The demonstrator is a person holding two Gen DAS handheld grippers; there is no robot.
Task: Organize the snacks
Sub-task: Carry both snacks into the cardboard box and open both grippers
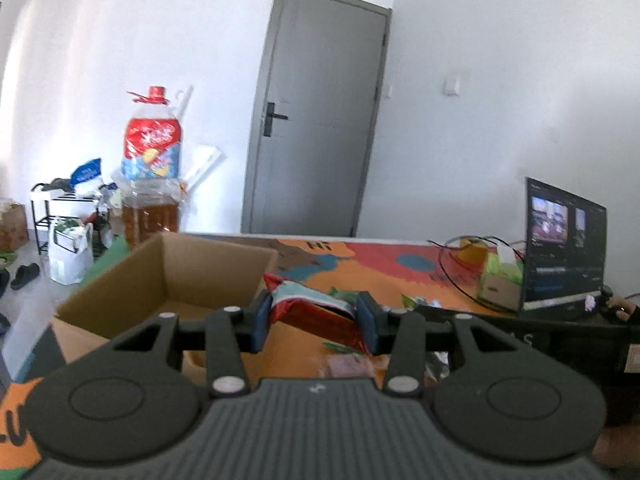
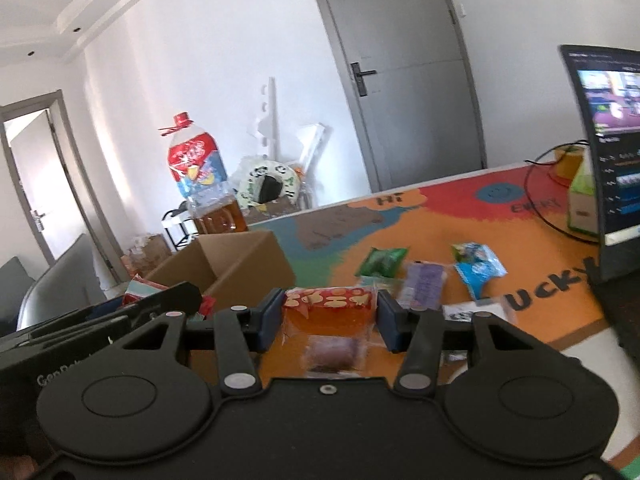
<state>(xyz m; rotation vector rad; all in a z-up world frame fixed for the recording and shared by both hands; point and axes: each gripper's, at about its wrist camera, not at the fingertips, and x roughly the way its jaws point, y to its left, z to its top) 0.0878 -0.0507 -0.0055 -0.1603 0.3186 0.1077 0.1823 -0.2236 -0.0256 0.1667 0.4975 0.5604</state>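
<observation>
The left tool (image 1: 316, 322) was clamped on a red snack packet (image 1: 316, 312), its blue pads pinching the crumpled foil clear of the worktop (image 1: 400, 280). The right tool (image 2: 328, 320) was clamped on an orange-and-red snack pouch (image 2: 328, 308), also lifted. Just beyond the left tool stood the open cardboard box (image 1: 168, 276), which looked empty. A green packet (image 2: 382, 261), a purple packet (image 2: 424, 280) and a blue packet (image 2: 478, 266) lay loose on the worktop. The step appeared to be carrying both snacks boxward; next, each tool would need to reach over the rim before letting go.
</observation>
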